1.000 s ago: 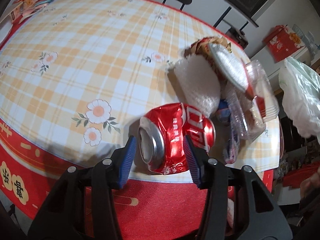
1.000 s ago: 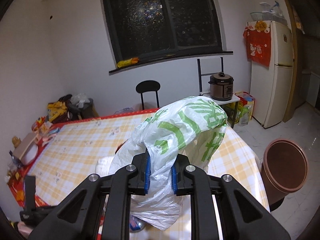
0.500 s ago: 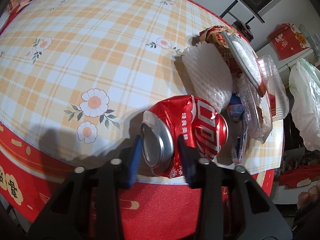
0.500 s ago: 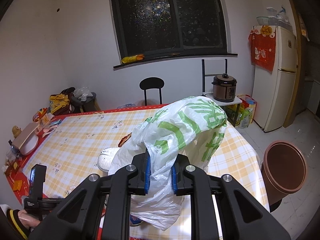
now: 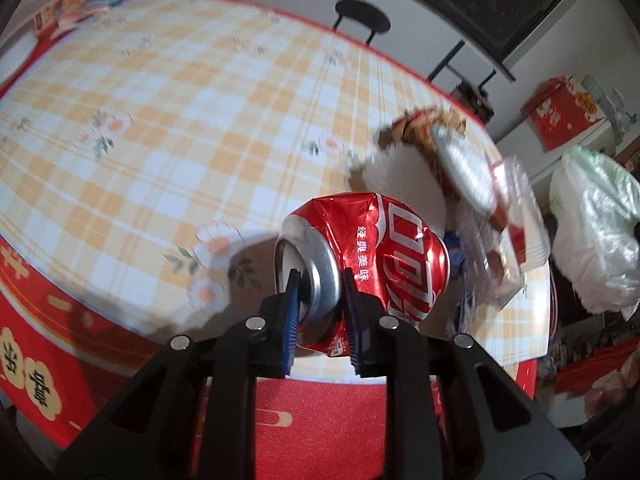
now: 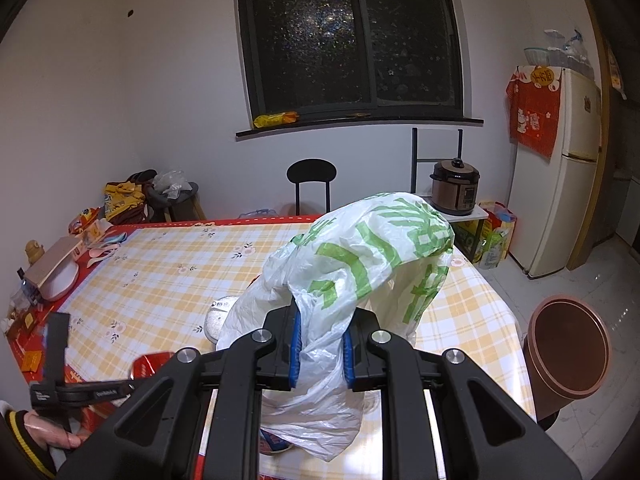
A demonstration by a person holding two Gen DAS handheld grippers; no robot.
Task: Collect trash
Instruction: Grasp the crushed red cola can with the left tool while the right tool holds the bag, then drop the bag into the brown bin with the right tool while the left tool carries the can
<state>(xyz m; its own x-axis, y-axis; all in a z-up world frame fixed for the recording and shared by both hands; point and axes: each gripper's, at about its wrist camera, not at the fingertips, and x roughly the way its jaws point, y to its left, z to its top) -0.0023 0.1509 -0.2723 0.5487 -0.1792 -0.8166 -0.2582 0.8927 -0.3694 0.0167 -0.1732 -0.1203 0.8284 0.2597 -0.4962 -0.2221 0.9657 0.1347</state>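
1. Blue-padded jaws of the left gripper [image 5: 318,312] had just been closing and pinched the silver top end of the crushed red can [image 5: 372,256], one pad inside the mouth and the other outside the rim; the can was tilted above the near edge of the table [image 5: 160,128].
2. Blue pads of the right gripper [image 6: 320,350] stood nearly together, clamped on a bunched fold of the white plastic bag with green print [image 6: 360,264], which ballooned above the jaws and hung down below them.
3. Just behind the can lay the rest of the rubbish: a white foam piece [image 5: 404,176], a silver-lined wrapper [image 5: 460,164] and clear plastic packaging [image 5: 516,216], heaped together near the table's right edge.
4. Beyond them stretched the yellow-and-white checked tablecloth [image 6: 160,280] with its red border.
5. Off to the right, on the floor beside the table, stood a brown bin [image 6: 568,356], well apart from the can.
6. Farthest back, a black chair [image 6: 312,184] stood against the wall under the dark window [image 6: 348,36].
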